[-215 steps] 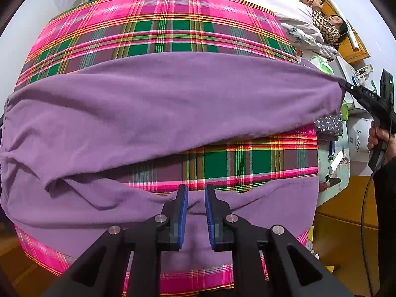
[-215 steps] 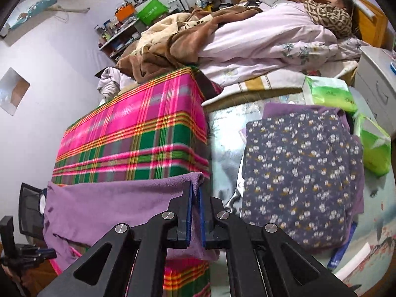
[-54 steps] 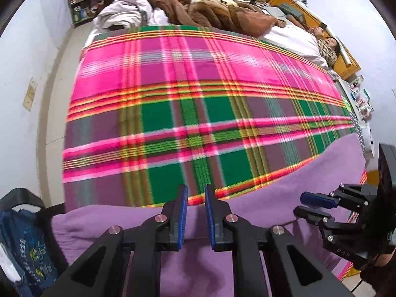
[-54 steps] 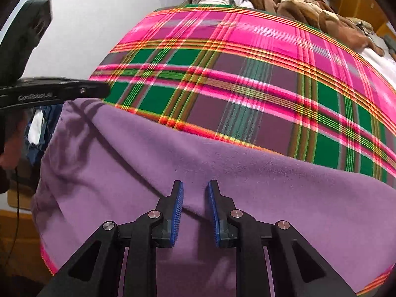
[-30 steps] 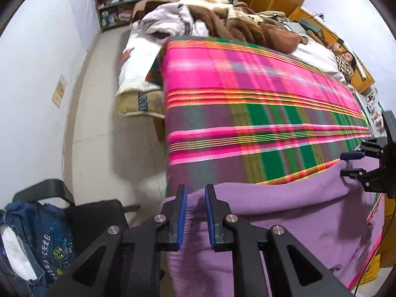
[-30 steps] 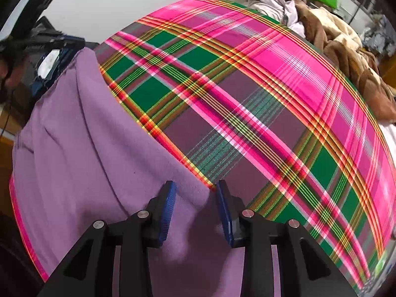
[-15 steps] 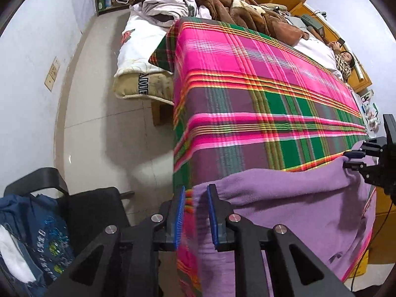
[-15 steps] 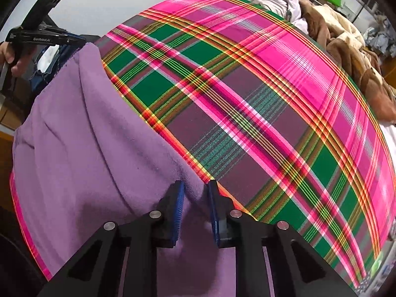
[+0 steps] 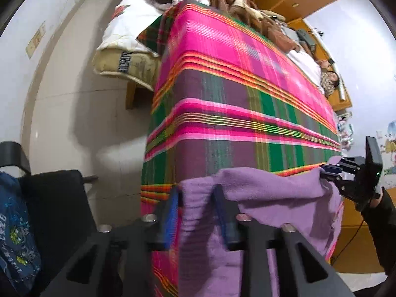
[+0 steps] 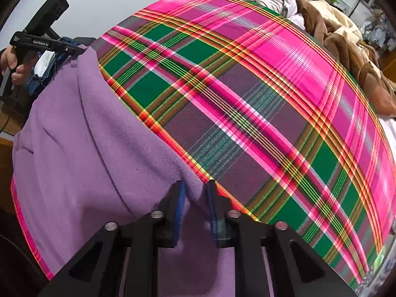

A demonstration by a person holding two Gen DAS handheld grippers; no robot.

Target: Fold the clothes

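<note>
We see the purple fleece garment [image 9: 267,193] draped over the near edge of the plaid blanket [image 9: 235,94], with the left gripper [image 9: 196,198] clamped on one upper corner and the right gripper [image 10: 194,193] pinching the other, cloth bunched between each pair of blue pads [image 10: 178,208]. In the right wrist view we read "GenRobot.AI" on the left gripper's arm, held in a hand [image 10: 12,66]. Beyond the blanket we find a cream quilt [image 9: 121,64] with blurred dark lettering and a blue printed bag [image 9: 14,242] whose writing we cannot read.
</note>
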